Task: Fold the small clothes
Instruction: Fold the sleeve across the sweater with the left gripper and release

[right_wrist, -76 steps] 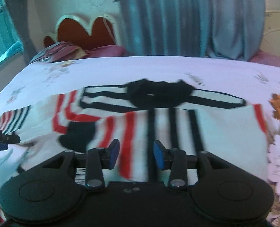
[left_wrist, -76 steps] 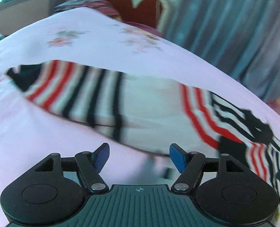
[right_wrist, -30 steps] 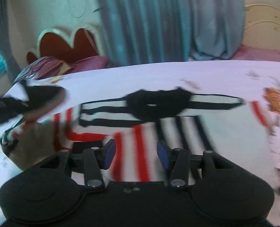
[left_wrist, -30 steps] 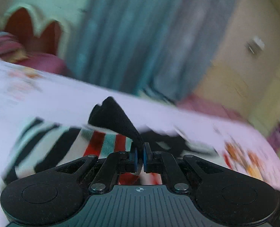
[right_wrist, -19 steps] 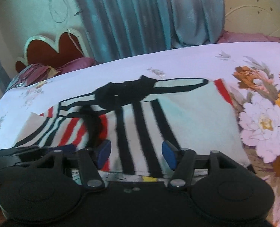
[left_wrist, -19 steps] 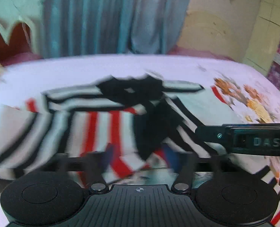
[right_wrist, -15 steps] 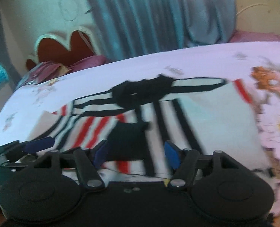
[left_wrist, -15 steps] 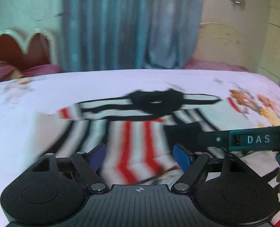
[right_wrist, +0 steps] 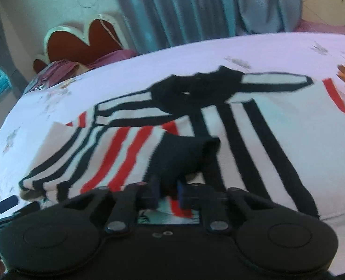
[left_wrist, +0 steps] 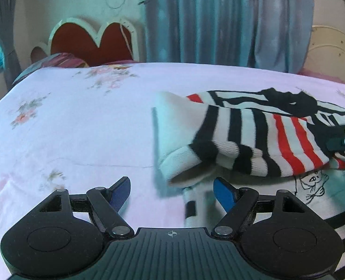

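A white knit sweater (left_wrist: 265,140) with black and red stripes lies on the bed, one sleeve folded across its body. In the right wrist view the sleeve's black cuff (right_wrist: 184,154) runs down between the pads of my right gripper (right_wrist: 167,192), whose jaws are closing tight on it. My left gripper (left_wrist: 172,191) stands open, low over the sheet at the sweater's left folded edge, which lies just ahead of its right pad. Nothing is between its fingers (left_wrist: 120,192).
The pale pink floral bed sheet (left_wrist: 79,128) stretches away to the left of the sweater. A red scalloped headboard (left_wrist: 90,39) and a pillow (left_wrist: 55,60) are at the far left. Blue-grey curtains (left_wrist: 219,18) hang behind the bed.
My left gripper let go of the black cuff, opened and swung down to the sweater's left edge. The sleeve now lies across the sweater, and my right gripper has closed on its cuff.
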The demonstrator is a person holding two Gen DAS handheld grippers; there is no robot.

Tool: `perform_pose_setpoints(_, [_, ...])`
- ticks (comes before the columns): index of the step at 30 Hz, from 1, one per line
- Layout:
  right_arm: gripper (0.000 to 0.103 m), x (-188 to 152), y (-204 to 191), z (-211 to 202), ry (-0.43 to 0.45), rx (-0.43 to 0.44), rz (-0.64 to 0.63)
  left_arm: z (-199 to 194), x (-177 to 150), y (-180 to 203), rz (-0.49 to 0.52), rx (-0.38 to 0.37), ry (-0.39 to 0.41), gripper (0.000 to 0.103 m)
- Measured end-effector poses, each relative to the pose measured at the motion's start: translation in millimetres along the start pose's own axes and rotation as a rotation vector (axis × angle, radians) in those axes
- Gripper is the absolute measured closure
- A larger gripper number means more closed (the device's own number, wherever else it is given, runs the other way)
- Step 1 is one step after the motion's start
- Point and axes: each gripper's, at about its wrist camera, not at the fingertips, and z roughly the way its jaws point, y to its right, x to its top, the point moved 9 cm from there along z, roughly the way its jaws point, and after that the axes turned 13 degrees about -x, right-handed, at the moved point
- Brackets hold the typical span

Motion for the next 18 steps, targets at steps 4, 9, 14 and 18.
perform_pose_setpoints(4, [0.093,23.9,5.0,-28.3,0.138,-0.05,-0.03,15.3,8.7,13.4,0.027,-0.001,0.013,0.026])
perform_pose_setpoints(9, [0.093,47.0,45.4,-51.8,0.234,-0.153,-0.02,19.0,19.7,17.4,0.037,0.018,0.06,0.034])
perform_pose_setpoints(14, [0.093,21.3,84.1,-29.7,0.13,-0.211,-0.011,25.9,21.3,24.8,0.049,-0.027,0.051,0.082])
perform_pose_setpoints(18, [0.09,-7.3,89.0,-7.4,0.021,-0.196,0.009,28.1,7.4,18.4,0.042,-0.043,0.018,0.083])
